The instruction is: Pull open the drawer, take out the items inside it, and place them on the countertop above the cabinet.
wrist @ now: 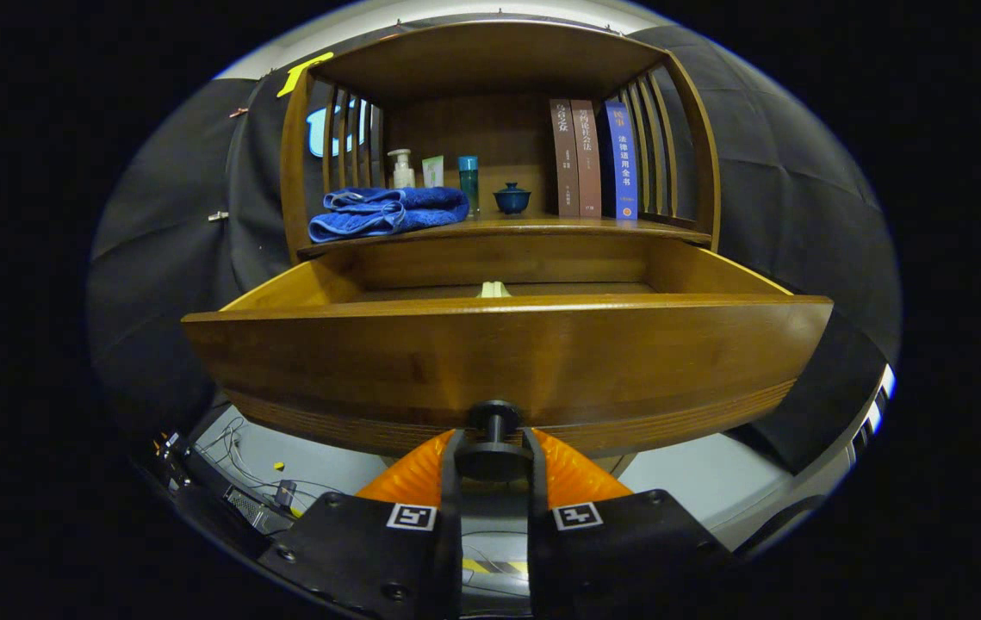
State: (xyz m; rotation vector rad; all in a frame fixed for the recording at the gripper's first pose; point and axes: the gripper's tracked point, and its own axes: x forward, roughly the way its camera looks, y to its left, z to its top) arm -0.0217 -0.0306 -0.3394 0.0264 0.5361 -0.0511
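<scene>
A wooden drawer [507,362] stands pulled well out of the cabinet, its front panel close ahead of me. A dark round knob [494,448] sits low on that panel, and my gripper [494,461] is shut on it, one finger on each side. Over the drawer's front rim a small pale item [494,289] peeks out from inside; the rest of the inside is hidden. Above the drawer runs the wooden countertop [542,228] of the cabinet.
On the countertop lie a folded blue towel [387,213], a pump bottle [402,169], a small tube [432,171], a teal bottle [468,182], a dark blue lidded cup [512,199] and three upright books [593,159]. Slatted side walls and a roof enclose it. Cables lie on the floor below.
</scene>
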